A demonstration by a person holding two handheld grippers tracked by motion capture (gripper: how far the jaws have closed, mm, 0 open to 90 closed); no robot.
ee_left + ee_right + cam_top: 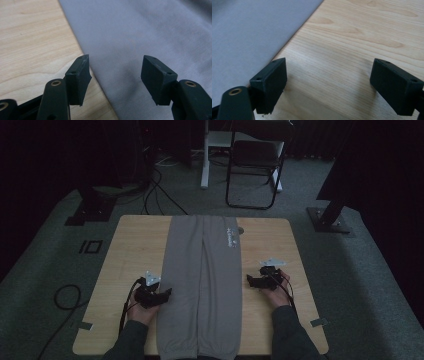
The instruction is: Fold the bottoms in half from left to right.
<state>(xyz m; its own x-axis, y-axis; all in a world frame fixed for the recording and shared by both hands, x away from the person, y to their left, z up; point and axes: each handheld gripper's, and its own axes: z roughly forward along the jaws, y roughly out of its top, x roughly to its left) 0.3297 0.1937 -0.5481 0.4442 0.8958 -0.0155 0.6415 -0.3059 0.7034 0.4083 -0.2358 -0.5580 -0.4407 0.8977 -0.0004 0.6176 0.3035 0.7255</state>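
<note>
A pair of grey trousers [205,280] lies flat along the middle of the wooden table [135,245], legs side by side, with a small white print near the far end. My left gripper [167,292] is at the trousers' left edge, open; in the left gripper view its jaws straddle the edge of the grey cloth [140,37], with nothing clamped. My right gripper [248,280] hovers just off the right edge of the trousers, open over bare wood [352,50], the grey cloth [249,32] beside its left jaw.
The table stands on grey carpet [360,270]. A black folding chair [255,160] and a white desk leg [205,155] are beyond the far edge. Dark stand bases [90,210] [327,217] sit at both far corners. Cables [65,297] lie on the floor at left.
</note>
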